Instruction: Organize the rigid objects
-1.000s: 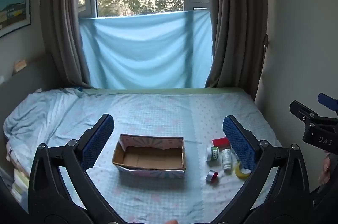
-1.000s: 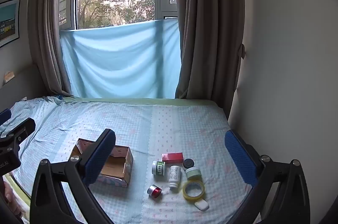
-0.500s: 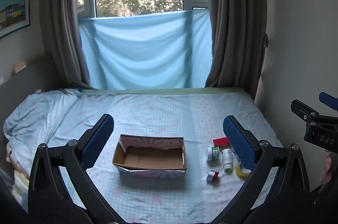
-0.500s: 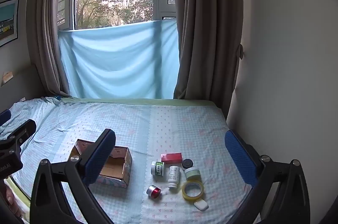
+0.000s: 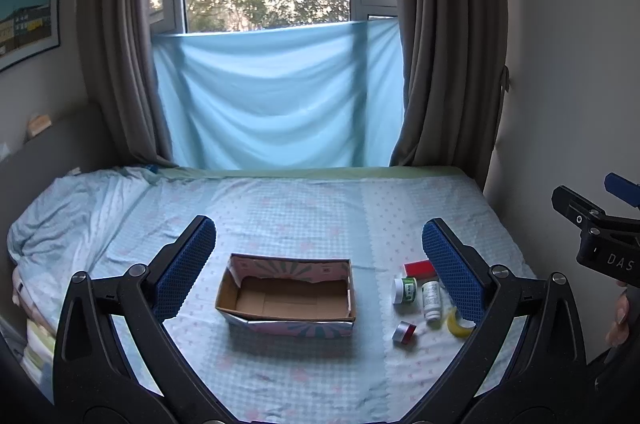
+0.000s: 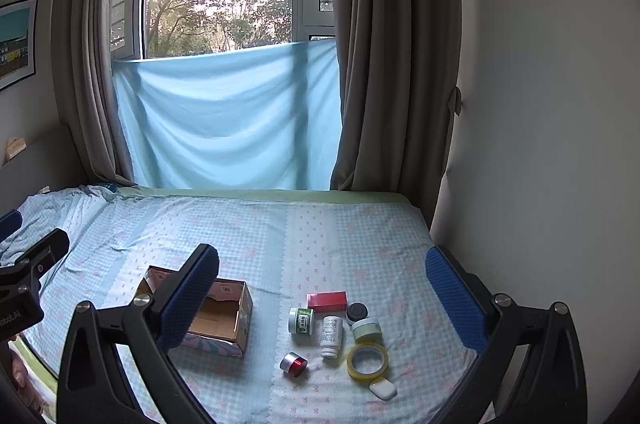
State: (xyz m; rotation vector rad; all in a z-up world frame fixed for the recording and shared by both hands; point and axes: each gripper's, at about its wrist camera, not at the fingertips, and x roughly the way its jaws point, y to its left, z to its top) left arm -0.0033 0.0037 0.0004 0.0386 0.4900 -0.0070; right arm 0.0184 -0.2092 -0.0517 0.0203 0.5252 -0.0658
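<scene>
An open cardboard box [image 5: 286, 298] [image 6: 218, 316] lies empty on the bed. Right of it sit a red box [image 6: 326, 300], a green-label jar [image 6: 301, 320], a white bottle [image 6: 331, 336], a dark round lid [image 6: 357, 312], a pale green jar [image 6: 366, 329], a yellow tape roll [image 6: 367, 361], a red and silver cap [image 6: 294, 364] and a small white case [image 6: 383, 388]. My left gripper [image 5: 318, 272] is open and empty, held above the box. My right gripper [image 6: 322, 298] is open and empty, held above the small objects.
The bed [image 5: 304, 207] has a blue checked sheet, rumpled at the left [image 5: 68, 207]. A white wall [image 6: 540, 143] runs along the bed's right side. Curtains and a blue cloth [image 5: 276, 95] hang behind the bed.
Both views have shifted only slightly; the right gripper has drifted a little. The objects and the box have not moved.
</scene>
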